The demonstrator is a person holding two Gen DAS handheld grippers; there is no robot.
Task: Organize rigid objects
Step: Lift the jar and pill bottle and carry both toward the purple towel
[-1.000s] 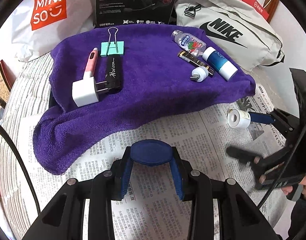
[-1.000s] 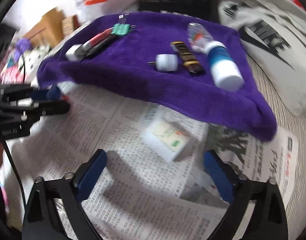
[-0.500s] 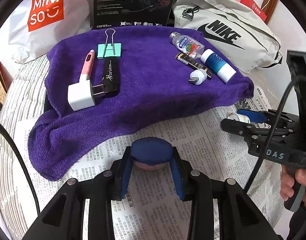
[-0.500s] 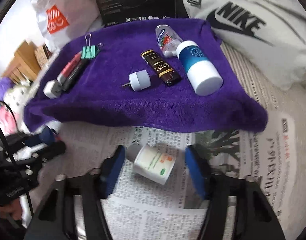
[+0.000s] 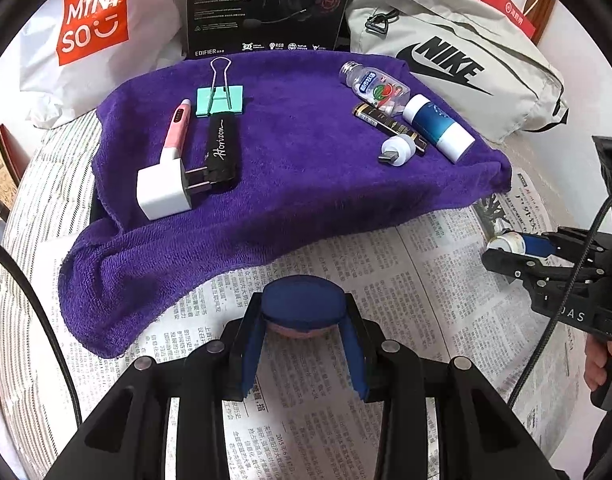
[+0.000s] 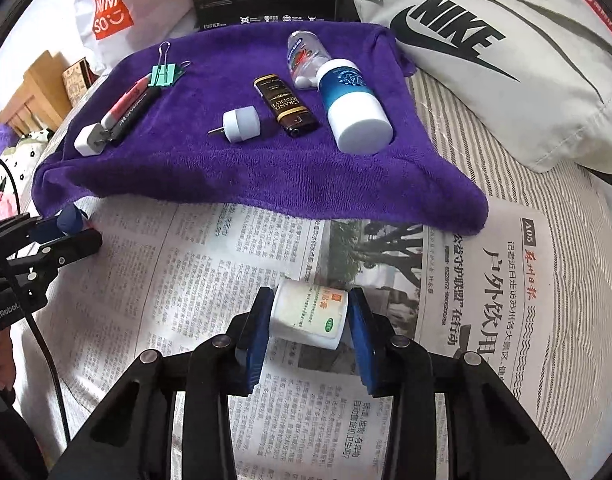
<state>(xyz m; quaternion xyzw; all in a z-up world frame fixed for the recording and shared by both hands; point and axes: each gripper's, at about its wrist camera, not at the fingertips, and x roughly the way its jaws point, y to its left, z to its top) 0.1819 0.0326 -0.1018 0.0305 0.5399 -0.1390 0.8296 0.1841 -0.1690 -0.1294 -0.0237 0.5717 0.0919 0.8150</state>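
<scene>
My left gripper [image 5: 302, 314] is shut on a round blue-topped disc [image 5: 302, 300] with a pink underside, just above the newspaper [image 5: 425, 300]. My right gripper [image 6: 309, 320] is shut on a small white bottle [image 6: 307, 314] with a green and orange label, lying sideways low over the newspaper [image 6: 226, 248]. On the purple towel [image 5: 306, 168] lie a white charger plug [image 5: 162, 188], a pink stick [image 5: 178, 128], a black Horizon case [image 5: 224, 146], a green binder clip [image 5: 220, 98], a clear bottle [image 5: 375, 86], a brown lighter [image 6: 286, 106], a white USB light [image 6: 240, 124] and a blue-and-white bottle [image 6: 351, 108].
Behind the towel stand a black Edifier box [image 5: 266, 4], a Miniso bag [image 5: 90, 24] and a grey Nike bag [image 5: 457, 60]. A hand [image 5: 597, 364] holds the right gripper's handle at the right edge. Striped bedding [image 6: 505, 160] surrounds the newspaper.
My right gripper's fingers came in from wide apart and shut on the white bottle on the newspaper. The left gripper kept its hold and barely moved.
</scene>
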